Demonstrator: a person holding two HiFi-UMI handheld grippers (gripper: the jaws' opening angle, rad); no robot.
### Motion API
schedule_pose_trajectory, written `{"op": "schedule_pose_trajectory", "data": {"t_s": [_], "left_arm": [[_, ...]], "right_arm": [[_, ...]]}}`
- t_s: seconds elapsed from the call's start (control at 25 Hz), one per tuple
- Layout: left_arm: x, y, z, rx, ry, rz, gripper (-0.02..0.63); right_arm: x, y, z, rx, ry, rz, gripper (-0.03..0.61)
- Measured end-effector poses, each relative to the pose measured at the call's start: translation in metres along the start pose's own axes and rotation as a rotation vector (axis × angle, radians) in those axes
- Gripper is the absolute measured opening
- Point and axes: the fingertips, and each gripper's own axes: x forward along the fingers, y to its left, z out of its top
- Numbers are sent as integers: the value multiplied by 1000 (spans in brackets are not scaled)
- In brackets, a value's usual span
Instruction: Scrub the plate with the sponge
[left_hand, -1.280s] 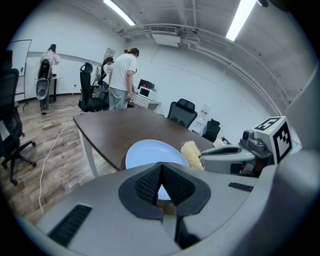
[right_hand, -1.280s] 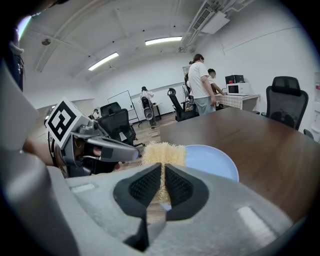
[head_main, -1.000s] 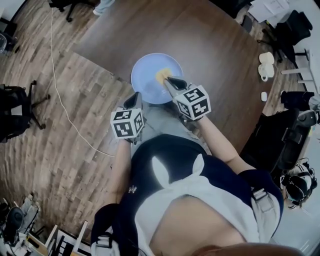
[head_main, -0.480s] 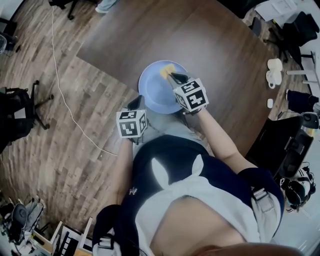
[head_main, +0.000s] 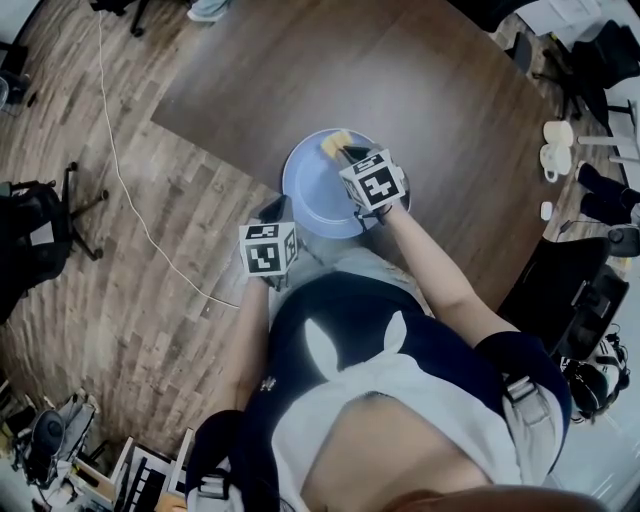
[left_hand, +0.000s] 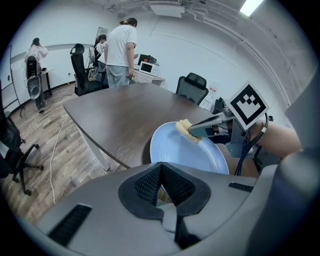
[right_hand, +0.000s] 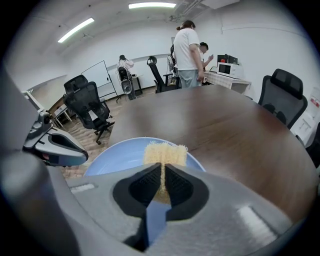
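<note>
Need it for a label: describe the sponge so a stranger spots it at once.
Find the brown table, then the blue plate at its near edge. At the plate's far rim, pinched in the right claw, sits the sponge: the only yellow, rough-textured thing.

The head view is looking steeply down from above. Both gripper views are looking low and close across the plate (head_main: 315, 185), which all three are sharing.

Open tabletop (head_main: 430, 90) beyond plate (head_main: 312, 192); right tool (head_main: 343, 153), sponge (head_main: 331, 144) at far rim
</note>
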Motion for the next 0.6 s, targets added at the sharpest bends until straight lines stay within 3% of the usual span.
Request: {"op": "schedule_pose_trajectory", "data": {"t_s": [0.6], "left_arm": [[15, 7, -5, 13, 52, 0, 3]], "right_arm": [[22, 3, -3, 19, 47, 15, 24]]}}
